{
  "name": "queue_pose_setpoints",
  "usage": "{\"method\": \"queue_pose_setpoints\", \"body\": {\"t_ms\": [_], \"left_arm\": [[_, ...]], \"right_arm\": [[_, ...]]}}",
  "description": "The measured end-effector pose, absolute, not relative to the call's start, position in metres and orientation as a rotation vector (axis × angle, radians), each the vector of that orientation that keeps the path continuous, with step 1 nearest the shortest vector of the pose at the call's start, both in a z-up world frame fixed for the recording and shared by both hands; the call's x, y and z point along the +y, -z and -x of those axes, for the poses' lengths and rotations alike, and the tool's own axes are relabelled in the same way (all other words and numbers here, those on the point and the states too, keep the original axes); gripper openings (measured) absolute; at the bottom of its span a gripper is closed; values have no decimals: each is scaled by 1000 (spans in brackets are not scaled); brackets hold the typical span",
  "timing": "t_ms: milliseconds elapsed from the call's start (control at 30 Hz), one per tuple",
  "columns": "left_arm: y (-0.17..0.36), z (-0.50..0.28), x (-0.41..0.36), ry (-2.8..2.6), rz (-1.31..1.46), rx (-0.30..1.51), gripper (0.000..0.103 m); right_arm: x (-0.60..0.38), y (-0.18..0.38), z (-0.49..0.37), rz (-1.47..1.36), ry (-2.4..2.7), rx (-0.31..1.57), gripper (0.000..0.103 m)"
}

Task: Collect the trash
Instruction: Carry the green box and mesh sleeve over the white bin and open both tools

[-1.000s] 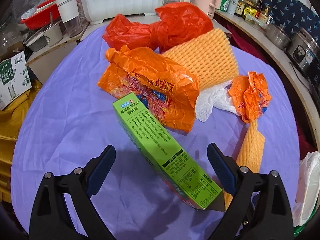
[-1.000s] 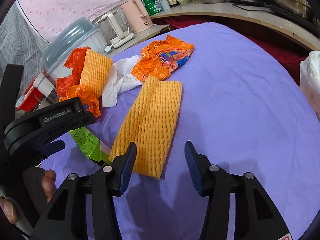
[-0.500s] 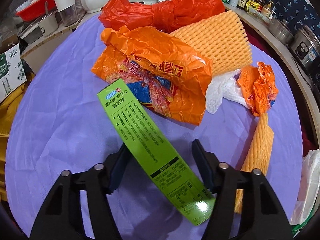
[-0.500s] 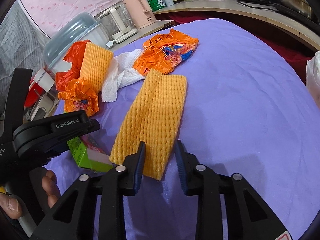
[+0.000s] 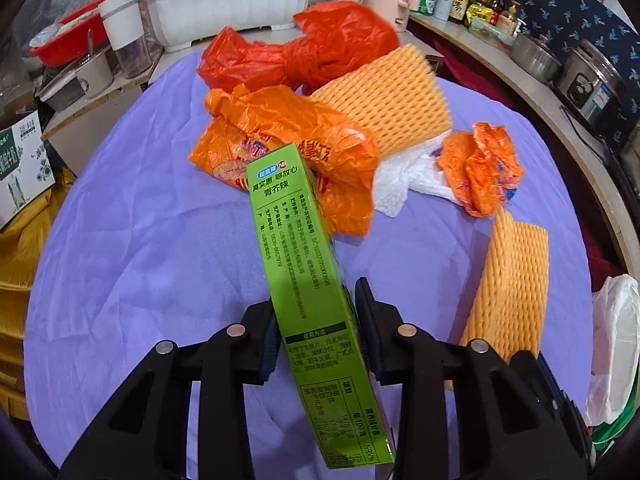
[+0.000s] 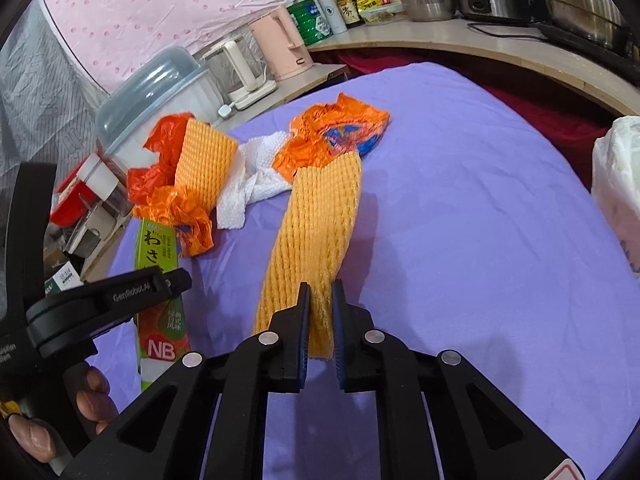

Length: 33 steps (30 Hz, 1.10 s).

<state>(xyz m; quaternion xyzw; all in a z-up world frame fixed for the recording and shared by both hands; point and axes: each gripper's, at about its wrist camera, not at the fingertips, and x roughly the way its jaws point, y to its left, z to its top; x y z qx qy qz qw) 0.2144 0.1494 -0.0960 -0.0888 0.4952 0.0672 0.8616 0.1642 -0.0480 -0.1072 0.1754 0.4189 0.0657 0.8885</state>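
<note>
My left gripper is shut on a green cardboard box, lifted and tilted above the purple cloth; the box also shows in the right wrist view. My right gripper is shut on the near end of an orange foam net sleeve, which also shows in the left wrist view. Further back lie a large orange wrapper, a red plastic bag, a second foam net, white tissue and a small crumpled orange wrapper.
A white plastic bag hangs at the table's right edge. Behind the table stand a lidded white container, a pink kettle, bottles and pots on a counter. A carton sits at left.
Both grippers closed from open. The left one took hold of the green box and raised it. The right one closed on the foam net's near end.
</note>
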Motion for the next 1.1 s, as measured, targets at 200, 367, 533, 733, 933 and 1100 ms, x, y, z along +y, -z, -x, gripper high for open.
{"method": "queue_pose_setpoints", "body": {"t_ms": [200, 367, 533, 733, 933, 1100], "left_arm": [[72, -197, 133, -93, 147, 994, 33], [51, -177, 108, -35, 117, 955, 33], [35, -161, 82, 16, 85, 920, 33], [19, -142, 44, 77, 39, 887, 33], [10, -125, 3, 149, -5, 865, 33], [7, -115, -34, 205, -45, 857, 33]], "right_arm": [[-72, 83, -148, -382, -105, 810, 10], [-96, 64, -133, -400, -70, 757, 10], [-124, 49, -115, -422, -26, 712, 10], [-157, 34, -92, -444, 26, 661, 10], [-193, 25, -69, -466, 79, 619, 10], [-226, 20, -49, -489, 136, 589, 10]]}}
